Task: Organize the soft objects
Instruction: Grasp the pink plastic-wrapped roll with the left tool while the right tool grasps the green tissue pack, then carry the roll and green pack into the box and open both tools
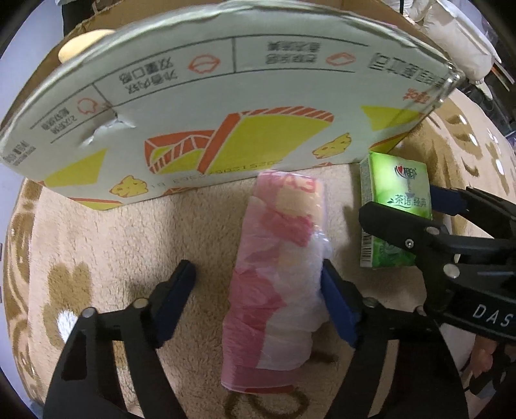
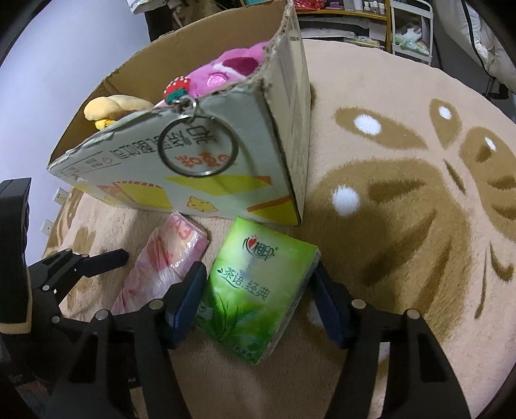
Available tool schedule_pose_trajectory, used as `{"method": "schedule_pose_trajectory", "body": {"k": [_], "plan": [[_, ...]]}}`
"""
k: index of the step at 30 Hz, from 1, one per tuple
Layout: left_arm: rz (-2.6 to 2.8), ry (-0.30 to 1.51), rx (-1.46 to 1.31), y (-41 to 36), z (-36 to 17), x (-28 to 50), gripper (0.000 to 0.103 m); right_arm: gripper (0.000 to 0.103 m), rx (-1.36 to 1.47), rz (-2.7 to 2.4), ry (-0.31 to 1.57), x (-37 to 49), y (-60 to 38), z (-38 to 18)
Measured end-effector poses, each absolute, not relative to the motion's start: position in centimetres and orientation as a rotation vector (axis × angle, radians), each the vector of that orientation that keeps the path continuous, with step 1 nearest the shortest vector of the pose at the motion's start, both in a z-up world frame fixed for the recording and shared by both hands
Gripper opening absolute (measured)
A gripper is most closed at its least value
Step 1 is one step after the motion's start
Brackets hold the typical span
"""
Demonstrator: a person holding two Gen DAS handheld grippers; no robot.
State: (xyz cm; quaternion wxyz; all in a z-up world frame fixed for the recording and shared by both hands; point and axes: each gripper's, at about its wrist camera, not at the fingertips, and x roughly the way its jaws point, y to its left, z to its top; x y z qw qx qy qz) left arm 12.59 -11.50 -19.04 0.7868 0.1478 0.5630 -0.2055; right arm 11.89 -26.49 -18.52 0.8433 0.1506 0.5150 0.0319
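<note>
A pink and white roll wrapped in clear plastic (image 1: 274, 274) lies on the rug, its far end against the cardboard box (image 1: 225, 96). My left gripper (image 1: 258, 296) straddles the roll: the right pad touches its side and the left pad stands a gap away, so it is open. A green tissue pack (image 2: 254, 290) lies beside the roll (image 2: 161, 267). My right gripper (image 2: 258, 299) has a blue pad against each long side of the pack and is shut on it. The pack (image 1: 400, 180) rests on the rug. The box (image 2: 242, 180) holds a pink plush (image 2: 225, 71) and a yellow plush (image 2: 109, 106).
A strawberry charm (image 2: 175, 87) with a metal key ring (image 2: 200, 148) hangs over the box's near wall. The round beige rug with brown patterns (image 2: 403, 193) spreads to the right. Shelves (image 2: 371, 19) and white bedding (image 1: 458, 42) stand beyond the rug.
</note>
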Motion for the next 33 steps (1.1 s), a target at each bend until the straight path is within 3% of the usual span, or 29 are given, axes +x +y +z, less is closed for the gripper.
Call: {"method": "schedule_pose_trajectory", "body": {"k": [4,13,23,33], "plan": [[-0.409,1.216,0.316,-10.6,-18.4,12.7,0.045,0.067,0.327,0.066,1.087,11.3,-26.9,-18.1],[-0.328,1.177,0.279,-7.8,-17.3,11.3,0.044,0.066,0.341,0.078,1.040,10.3,-27.4,-16.5],[-0.223,0.990,0.199,-3.0,-12.2,9.7,0.044,0.066,0.327,0.089,0.948,8.2,-27.7,-13.4],[-0.182,0.841,0.195,-4.5,-6.2,8.9,0.044,0.066,0.270,0.124,0.834,6.1,-25.8,-9.4]]}}
